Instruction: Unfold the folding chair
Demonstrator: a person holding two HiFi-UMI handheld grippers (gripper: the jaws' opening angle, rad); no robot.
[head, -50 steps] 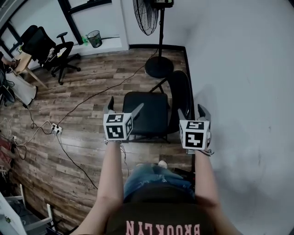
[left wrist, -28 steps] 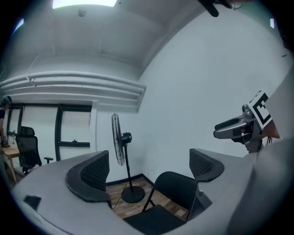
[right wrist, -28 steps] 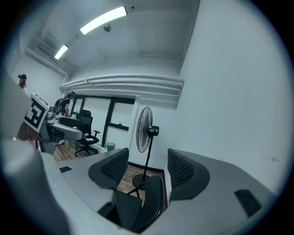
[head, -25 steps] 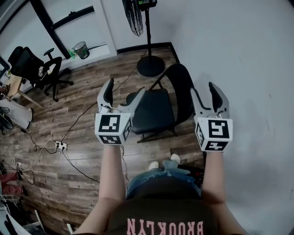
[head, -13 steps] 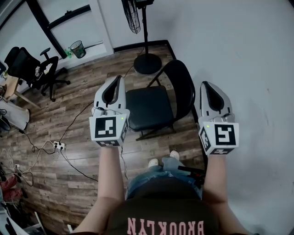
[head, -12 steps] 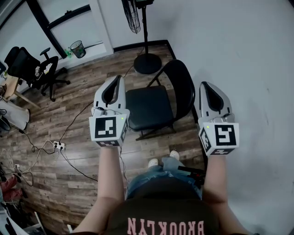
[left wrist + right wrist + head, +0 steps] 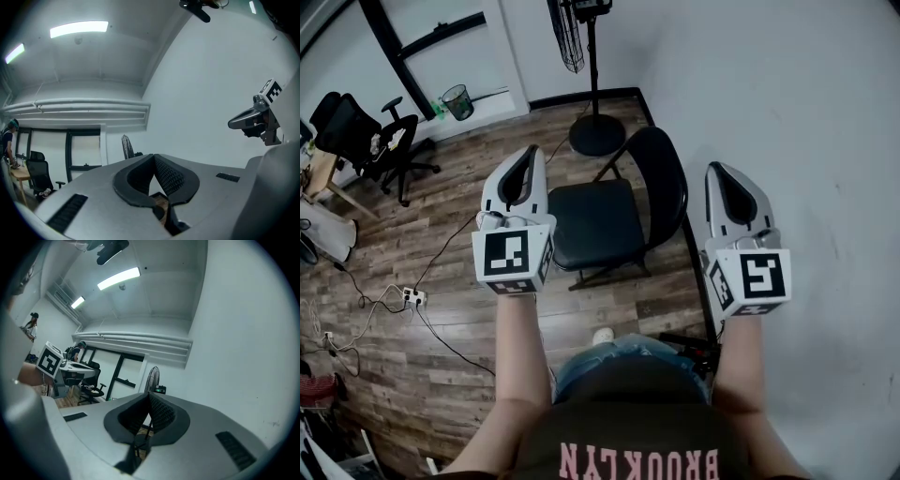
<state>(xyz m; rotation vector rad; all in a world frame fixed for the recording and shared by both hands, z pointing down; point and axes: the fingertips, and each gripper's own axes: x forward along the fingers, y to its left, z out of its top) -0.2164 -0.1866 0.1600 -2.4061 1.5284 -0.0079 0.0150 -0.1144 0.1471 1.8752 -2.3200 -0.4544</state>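
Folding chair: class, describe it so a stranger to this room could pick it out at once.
Find the white wall on the head view's right. Beside it, on the wood floor near the pedestal fan, stands the black folding chair. Unlike the wheeled office chair at far left, it has thin fixed legs.

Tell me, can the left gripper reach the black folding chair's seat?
Probably yes. The left gripper hangs above and beside the black padded folding chair, with open air between them. Its jaws are shut and empty, so they'd need opening to grab.
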